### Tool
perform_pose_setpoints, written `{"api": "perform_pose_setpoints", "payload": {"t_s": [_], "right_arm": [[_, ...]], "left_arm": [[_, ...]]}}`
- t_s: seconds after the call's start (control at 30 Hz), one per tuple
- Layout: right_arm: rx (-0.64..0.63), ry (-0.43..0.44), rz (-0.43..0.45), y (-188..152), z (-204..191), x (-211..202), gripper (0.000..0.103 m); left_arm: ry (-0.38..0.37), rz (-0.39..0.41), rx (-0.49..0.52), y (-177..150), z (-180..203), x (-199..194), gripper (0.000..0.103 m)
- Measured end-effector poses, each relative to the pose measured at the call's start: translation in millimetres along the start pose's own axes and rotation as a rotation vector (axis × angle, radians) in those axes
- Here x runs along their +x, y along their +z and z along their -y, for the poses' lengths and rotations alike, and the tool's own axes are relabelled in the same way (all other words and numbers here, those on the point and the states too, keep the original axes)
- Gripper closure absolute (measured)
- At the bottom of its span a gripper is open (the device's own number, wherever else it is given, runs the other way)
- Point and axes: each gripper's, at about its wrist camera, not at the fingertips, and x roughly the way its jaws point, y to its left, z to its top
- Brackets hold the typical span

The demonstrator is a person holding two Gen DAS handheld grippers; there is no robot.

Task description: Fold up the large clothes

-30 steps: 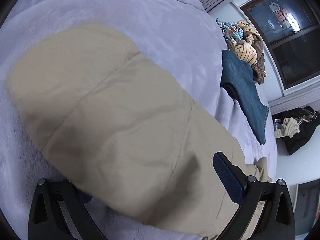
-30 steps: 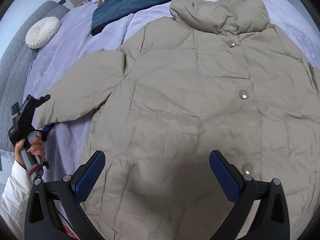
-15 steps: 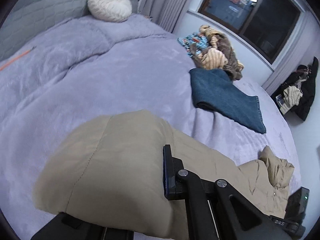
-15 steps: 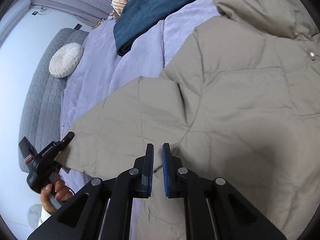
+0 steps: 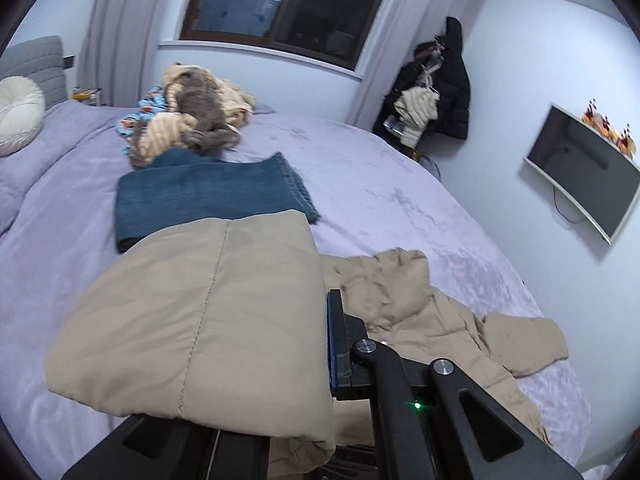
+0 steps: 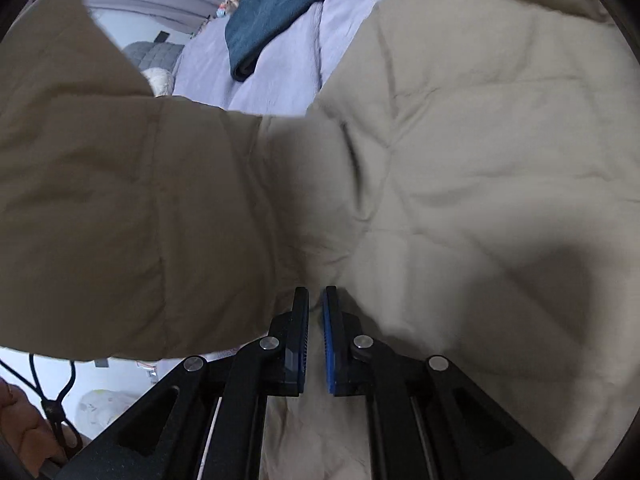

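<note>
A beige puffer jacket (image 5: pixel 420 312) lies spread on the lavender bed (image 5: pixel 400 184). My left gripper (image 5: pixel 325 304) is shut on the end of its sleeve (image 5: pixel 200 320) and holds it up off the bed. The cloth hides the left finger, so only the right pad (image 5: pixel 333 340) shows. In the right wrist view the raised sleeve (image 6: pixel 100 200) hangs across the left side, above the jacket body (image 6: pixel 460 160). My right gripper (image 6: pixel 316 292) is shut, its tips down on the jacket where the sleeve joins the body. I see no cloth between its pads.
Folded blue denim (image 5: pixel 208 192) lies just beyond the jacket, with a heap of mixed clothes (image 5: pixel 192 120) behind it. A round white cushion (image 5: pixel 16 116) sits by the headboard. Coats (image 5: pixel 440 92) hang in the corner beside a wall TV (image 5: pixel 580 184). A hand (image 6: pixel 24 432) shows at the lower left.
Both grippers went from open to shut. The left took the sleeve end and swung it up over the jacket. The right came down onto the sleeve's base.
</note>
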Motion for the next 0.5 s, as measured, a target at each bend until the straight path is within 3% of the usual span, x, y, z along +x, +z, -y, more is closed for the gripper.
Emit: {"api": "perform_pose_setpoints", "payload": {"t_s": [0.13, 0.23, 0.37, 0.43, 0.5], "right_arm": [[0.026, -0.111, 0.135, -8, 44, -83, 0.095], [0.052, -0.21, 0.198, -18, 80, -134, 0.095], [0.09, -0.26, 0.207, -26, 117, -170, 0.095], [0.11, -0.262, 0.199, -26, 128, -175, 0.095], [0.123, -0.254, 0.192, -22, 138, -177, 0.095]], "left_arm": [[-0.017, -0.139, 0.093, -29, 69, 75, 0.096], [0.036, -0.254, 0.155, -65, 102, 127, 0.096], [0.145, -0.394, 0.228, -112, 113, 171, 0.096], [0.186, -0.405, 0.242, -125, 113, 176, 0.095], [0.194, -0.393, 0.241, -128, 116, 169, 0.071]]}}
